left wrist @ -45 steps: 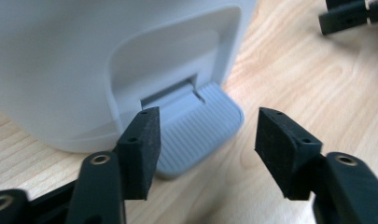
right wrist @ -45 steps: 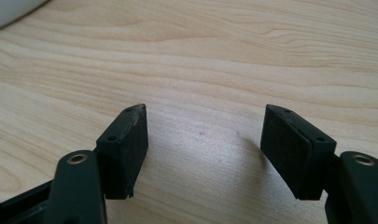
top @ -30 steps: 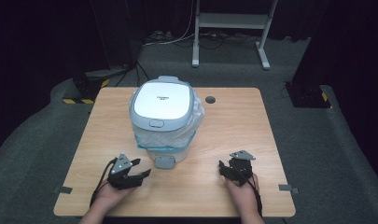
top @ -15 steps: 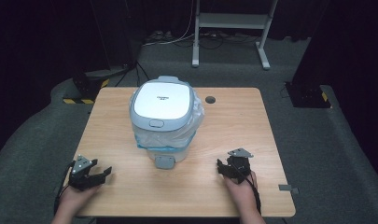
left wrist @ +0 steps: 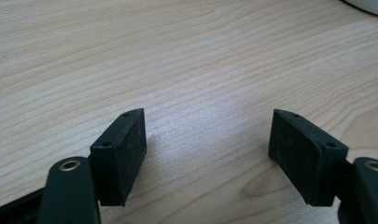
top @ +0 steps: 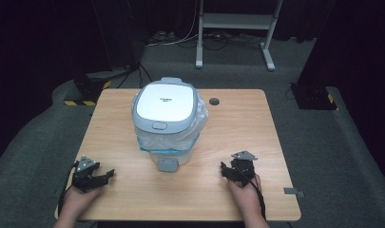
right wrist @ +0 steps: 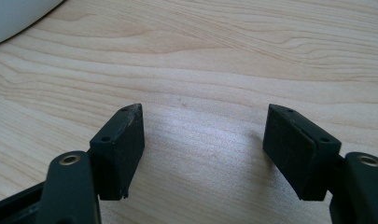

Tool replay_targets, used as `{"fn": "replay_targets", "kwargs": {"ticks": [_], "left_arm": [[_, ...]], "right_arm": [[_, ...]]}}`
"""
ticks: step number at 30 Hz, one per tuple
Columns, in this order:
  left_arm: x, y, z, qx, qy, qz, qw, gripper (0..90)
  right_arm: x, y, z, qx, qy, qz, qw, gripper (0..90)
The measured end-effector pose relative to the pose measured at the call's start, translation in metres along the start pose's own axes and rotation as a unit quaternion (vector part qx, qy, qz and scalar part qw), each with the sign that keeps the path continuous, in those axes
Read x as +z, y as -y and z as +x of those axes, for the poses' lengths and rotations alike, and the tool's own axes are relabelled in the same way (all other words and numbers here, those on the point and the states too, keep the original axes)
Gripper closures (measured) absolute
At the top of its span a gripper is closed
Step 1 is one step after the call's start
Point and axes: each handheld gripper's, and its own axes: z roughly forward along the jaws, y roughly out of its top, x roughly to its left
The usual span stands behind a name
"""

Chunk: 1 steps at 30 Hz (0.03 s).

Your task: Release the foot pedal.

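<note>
A wooden table (top: 237, 199) is seen from above, and near its middle, slightly toward the far side, a white-lidded bin (top: 165, 107) is stood upright. The bin is lined with a clear plastic bag (top: 199, 124) that is bunched out around the rim under the closed lid. A grey foot pedal (top: 168, 165) is carried at the bin's base, and it is pointed toward the person's edge of the table; the bin's long axis is thus run from the far side to the near side, with the lid's latch on the near edge. A small round hole (top: 214, 101) is set in the tabletop just to the right of the bin.

The left gripper (top: 103, 175) is rested low at the near left corner, well apart from the bin. Its jaws have just been opening and are now spread wide, with nothing but bare wood between them.

The right gripper (top: 224, 171) is held at the near right, near the pedal but apart from it. Its jaws are likewise parted, and nothing is gripped or touched by them.
</note>
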Motion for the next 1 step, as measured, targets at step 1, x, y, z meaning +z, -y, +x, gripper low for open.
{"fn": "replay_targets", "kwargs": {"ticks": [1], "left_arm": [[-0.0001, 0.0002, -0.0002, 0.001, 0.000, 0.000, 1.0000, 27.9]], "right_arm": [[0.0000, 0.0000, 0.0000, 0.000, 0.000, 0.000, 1.0000, 29.1]]}}
